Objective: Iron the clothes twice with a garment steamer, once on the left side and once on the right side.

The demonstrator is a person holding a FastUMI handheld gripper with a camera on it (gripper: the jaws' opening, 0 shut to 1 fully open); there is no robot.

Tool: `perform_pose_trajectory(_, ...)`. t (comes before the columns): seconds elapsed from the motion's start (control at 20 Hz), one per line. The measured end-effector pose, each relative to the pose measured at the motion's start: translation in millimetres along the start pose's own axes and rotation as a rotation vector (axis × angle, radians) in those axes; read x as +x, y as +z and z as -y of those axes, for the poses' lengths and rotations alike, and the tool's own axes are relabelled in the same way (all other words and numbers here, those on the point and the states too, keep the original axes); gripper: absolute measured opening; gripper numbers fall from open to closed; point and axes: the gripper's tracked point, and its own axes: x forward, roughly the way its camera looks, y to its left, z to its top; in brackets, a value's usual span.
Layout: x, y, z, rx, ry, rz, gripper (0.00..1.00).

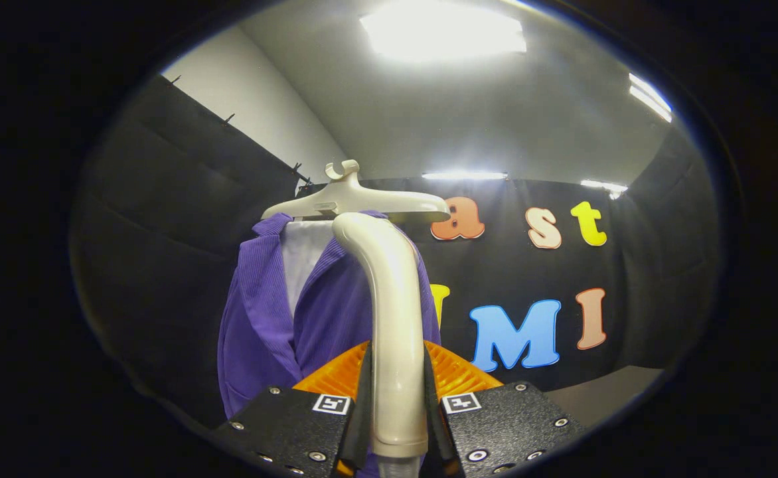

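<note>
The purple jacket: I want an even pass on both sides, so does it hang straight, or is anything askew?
The purple jacket sits off-centre on the cream hanger: it drapes toward one end, while the other arm juts out bare. The gripper is shut on the steamer handle, which hides part of the jacket.

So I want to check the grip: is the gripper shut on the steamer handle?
Shut. Both fingers press the cream steamer handle from either side, with no gap.

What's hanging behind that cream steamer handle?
A purple jacket on a cream hanger, white lining showing. The steamer handle, gripped between the fingers, hides the jacket's right half.
</note>
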Motion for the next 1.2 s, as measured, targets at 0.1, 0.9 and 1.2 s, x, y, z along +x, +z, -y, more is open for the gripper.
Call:
perform_pose_trajectory(0.1,-5,-8,0,-0.001,-0.002,-0.014,0.35)
perform_pose_trajectory(0.9,-50,-90,-4,-0.010,-0.030,-0.177,0.36)
perform_pose_trajectory(1.2,-73,-121,-14,-0.025,-0.022,-0.235,0.36)
